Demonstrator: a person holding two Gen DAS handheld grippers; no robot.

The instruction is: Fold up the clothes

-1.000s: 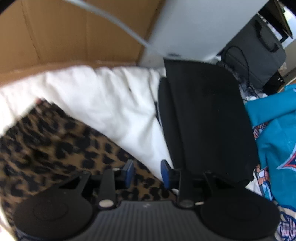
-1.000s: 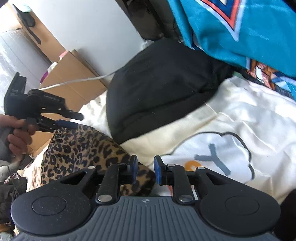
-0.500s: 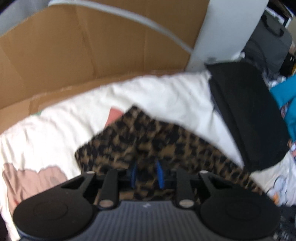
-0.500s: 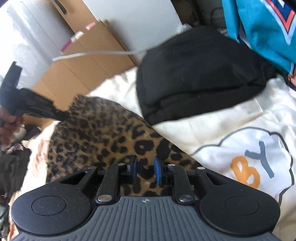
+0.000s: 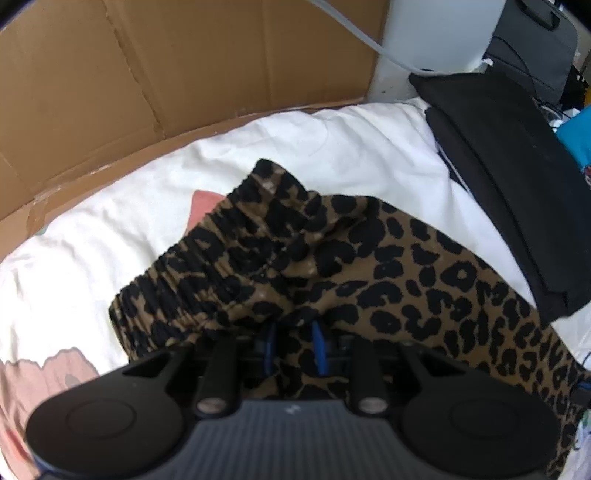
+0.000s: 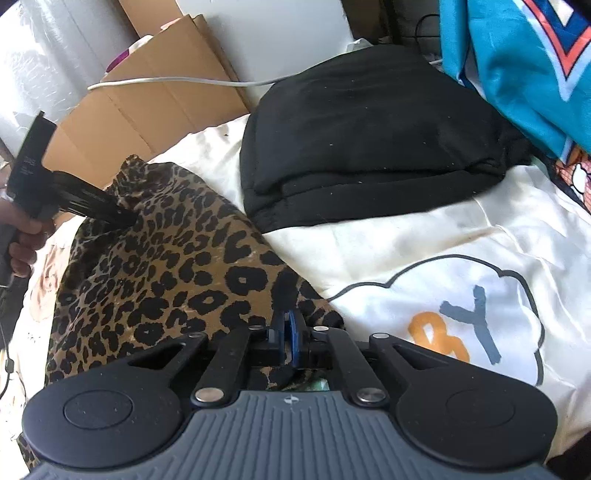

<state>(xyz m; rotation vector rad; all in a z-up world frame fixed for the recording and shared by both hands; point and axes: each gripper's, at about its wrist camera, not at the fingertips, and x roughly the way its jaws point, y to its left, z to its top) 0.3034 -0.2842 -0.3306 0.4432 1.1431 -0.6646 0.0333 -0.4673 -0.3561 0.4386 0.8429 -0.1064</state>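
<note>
Lying across a white bed sheet printed with a grey-outlined cloud and orange and grey letters: one brown leopard-print garment of thin fabric with black spots, its gathered elastic waistband bunched at the far end.

Left gripper, black with blue pads: jaws narrow, with a fold of the leopard-print garment pinched between them just below the waistband. In the right wrist view the same gripper reaches the garment's far left edge, held by a person's hand at the frame's left border.

Right gripper, same make: jaws closing, nearly together, with a thin edge of the leopard-print garment between the blue pads at the garment's near right corner.

Beyond the garment, to its right: one folded black garment, thick and soft, resting on the sheet and apart from the leopard print by a strip of white.

Further right of that: a teal garment with orange and white trim, heaped at the sheet's edge.

Behind the garment, along the sheet's far side: flattened brown cardboard, standing against a white panel; a grey cable runs across the cardboard. A dark grey bag sits behind the black garment.
</note>
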